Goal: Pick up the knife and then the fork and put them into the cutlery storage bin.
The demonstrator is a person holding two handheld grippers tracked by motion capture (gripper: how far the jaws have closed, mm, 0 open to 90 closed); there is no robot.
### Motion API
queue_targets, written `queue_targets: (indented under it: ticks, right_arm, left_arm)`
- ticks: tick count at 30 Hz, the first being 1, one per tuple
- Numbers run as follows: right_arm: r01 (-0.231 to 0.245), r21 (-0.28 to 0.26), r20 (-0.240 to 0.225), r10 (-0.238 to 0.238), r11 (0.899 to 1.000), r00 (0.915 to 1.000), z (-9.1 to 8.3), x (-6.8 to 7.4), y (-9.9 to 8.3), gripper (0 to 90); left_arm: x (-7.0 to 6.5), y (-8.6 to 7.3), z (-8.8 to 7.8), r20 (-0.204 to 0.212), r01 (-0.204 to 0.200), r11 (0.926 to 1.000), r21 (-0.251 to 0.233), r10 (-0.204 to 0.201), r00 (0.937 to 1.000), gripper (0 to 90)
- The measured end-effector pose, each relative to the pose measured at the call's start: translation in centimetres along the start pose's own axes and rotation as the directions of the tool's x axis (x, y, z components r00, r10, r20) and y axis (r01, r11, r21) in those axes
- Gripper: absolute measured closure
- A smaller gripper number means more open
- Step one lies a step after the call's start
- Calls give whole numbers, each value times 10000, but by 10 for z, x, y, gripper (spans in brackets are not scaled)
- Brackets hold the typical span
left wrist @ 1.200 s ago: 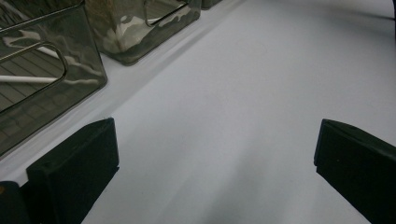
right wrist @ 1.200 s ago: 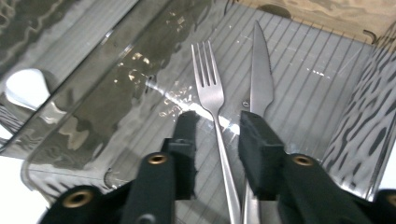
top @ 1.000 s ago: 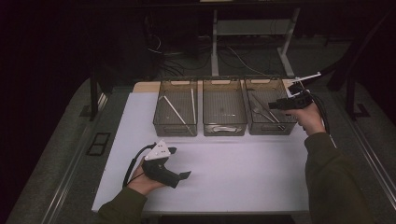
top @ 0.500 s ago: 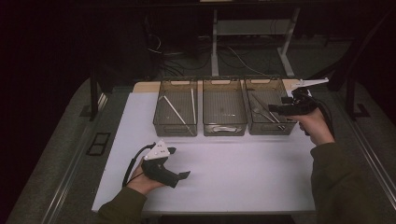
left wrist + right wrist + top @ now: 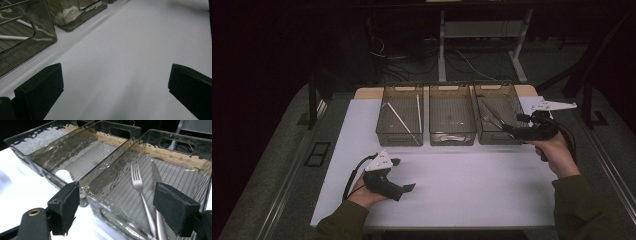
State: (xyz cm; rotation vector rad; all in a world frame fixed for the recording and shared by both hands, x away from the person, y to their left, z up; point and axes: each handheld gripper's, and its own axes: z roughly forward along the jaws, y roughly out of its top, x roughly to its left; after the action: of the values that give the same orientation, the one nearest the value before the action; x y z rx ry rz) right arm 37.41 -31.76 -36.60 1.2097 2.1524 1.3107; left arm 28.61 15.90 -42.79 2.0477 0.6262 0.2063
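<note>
Right tool [image 5: 117, 210], wide open and empty, hovers at the right bin [image 5: 175, 157] (fork [image 5: 140, 192] inside), seemingly to pick; left tool [image 5: 112, 92] rests open.

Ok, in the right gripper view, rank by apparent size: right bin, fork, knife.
1. Right bin, by far the largest.
2. Fork and knife: look alike in length, and a jaw covers part of the knife, so no ranking.

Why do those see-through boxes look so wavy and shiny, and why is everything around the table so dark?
In the right gripper view, the clear walls of the right bin ripple with warm glare, though the fork inside stays sharp. In the left gripper view, the near bin is soft and smeared with reflections. In the high view, light falls on the white table; the surroundings sink into near black.
</note>
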Motion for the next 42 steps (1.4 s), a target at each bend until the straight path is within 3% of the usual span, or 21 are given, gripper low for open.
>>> queue_targets:
  ticks: [15,32,36,42]
  right_arm:
    - [367,-455,-635,-395,9983,9972,-17,33,-30,184]
    - [557,-284,-682,-575,9980,9960,-21,54,-75,178]
    - [421,-287,-757,-442,9987,9962,-22,59,-85,167]
    - [603,-205,-960,-620,9980,9934,-24,67,-96,167]
  left_arm:
    - [-1,0,-1,53,66,9999,-86,-65,10000,0]
    - [-2,1,-2,136,22,9999,-128,-20,9999,0]
    - [-2,1,-2,129,12,10000,-92,-11,9999,0]
    - [-3,1,-2,146,5,10000,-77,-3,9999,0]
